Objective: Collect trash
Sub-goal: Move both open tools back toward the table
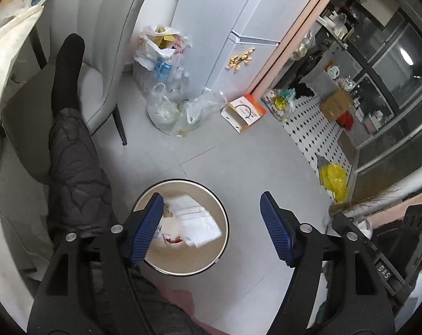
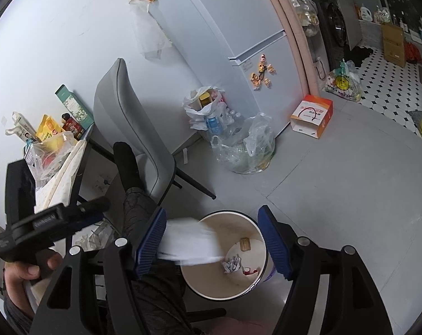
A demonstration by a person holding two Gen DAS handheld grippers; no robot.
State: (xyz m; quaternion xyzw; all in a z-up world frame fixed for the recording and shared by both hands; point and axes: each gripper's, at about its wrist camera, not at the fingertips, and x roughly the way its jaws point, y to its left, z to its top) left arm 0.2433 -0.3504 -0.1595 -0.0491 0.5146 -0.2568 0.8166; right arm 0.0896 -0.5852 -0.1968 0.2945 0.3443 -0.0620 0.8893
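Both grippers, left gripper (image 1: 211, 229) and right gripper (image 2: 213, 241), have their fingers open above the bin (image 2: 262, 247). The white paper (image 2: 191, 241) over its rim looks light and soft; pinch an edge.

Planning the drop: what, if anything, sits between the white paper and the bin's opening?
Nothing visible does. The blurred white paper hangs over the round cream bin's rim, whose mouth is uncovered; only small scraps lie at the bottom.

Open grey floor (image 1: 253, 167) lies right of and beyond the round bin (image 1: 225, 217). A quilted leg (image 1: 77, 167) hems the bin's left side, a grey chair (image 2: 132, 128) behind it. Plastic bags (image 2: 239, 145) crowd the fridge (image 2: 239, 28) base; a carton (image 2: 313, 115) stands just beside.
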